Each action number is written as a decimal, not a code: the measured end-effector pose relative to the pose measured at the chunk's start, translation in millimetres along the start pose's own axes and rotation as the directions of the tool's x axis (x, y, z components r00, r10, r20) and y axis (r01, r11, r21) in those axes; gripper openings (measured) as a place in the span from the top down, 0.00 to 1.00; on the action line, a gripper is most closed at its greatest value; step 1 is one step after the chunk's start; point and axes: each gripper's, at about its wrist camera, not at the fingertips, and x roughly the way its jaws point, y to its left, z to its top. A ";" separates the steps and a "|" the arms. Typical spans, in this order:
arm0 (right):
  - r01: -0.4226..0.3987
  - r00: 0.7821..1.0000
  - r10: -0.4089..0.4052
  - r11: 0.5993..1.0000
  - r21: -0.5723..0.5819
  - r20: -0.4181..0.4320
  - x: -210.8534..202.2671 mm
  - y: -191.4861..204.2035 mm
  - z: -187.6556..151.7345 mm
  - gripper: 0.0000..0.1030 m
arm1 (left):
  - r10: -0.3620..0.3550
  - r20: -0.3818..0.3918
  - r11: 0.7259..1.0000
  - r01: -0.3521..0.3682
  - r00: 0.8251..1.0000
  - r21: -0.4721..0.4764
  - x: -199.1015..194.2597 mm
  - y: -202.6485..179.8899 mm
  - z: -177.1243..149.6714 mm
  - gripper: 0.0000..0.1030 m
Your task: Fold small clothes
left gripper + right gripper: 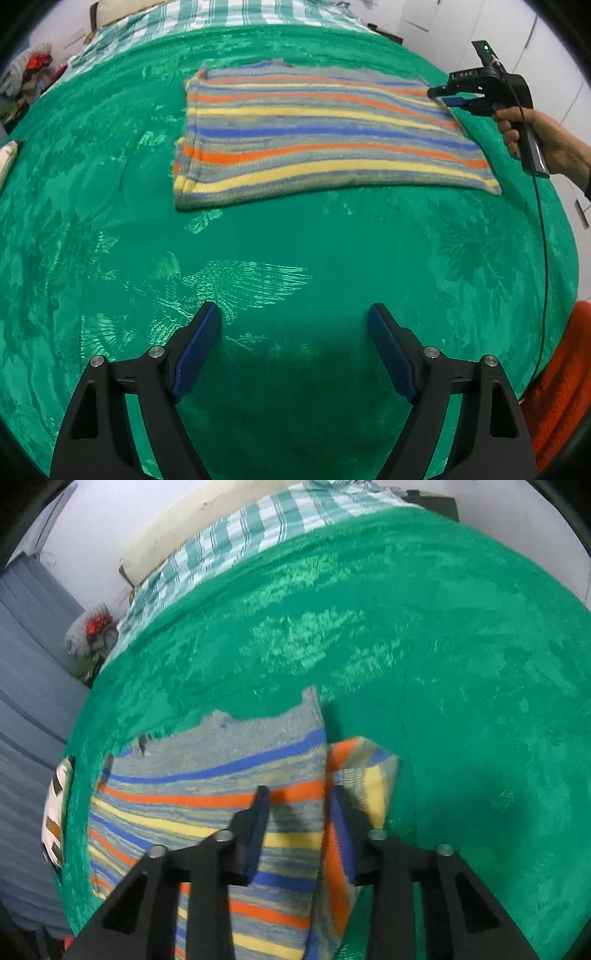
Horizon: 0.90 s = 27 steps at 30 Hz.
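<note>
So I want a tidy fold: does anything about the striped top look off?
Yes. At the striped top, the corner by the right gripper stands up off the green cover, its stripes running crosswise to the rest. The rest lies flat. No tear or stain shows.

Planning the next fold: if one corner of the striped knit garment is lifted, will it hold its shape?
Probably not. The striped knit garment lies limp, and its sleeve already curls, so it should droop. The plush green blanket may drag on it.
</note>
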 end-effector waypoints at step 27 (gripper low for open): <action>-0.009 0.996 -0.002 0.991 -0.131 -0.086 -66.5 16.5 -135.9 0.76 | -0.042 -0.005 0.999 0.042 0.999 -0.007 -9.0 -8.8 -12.2 0.19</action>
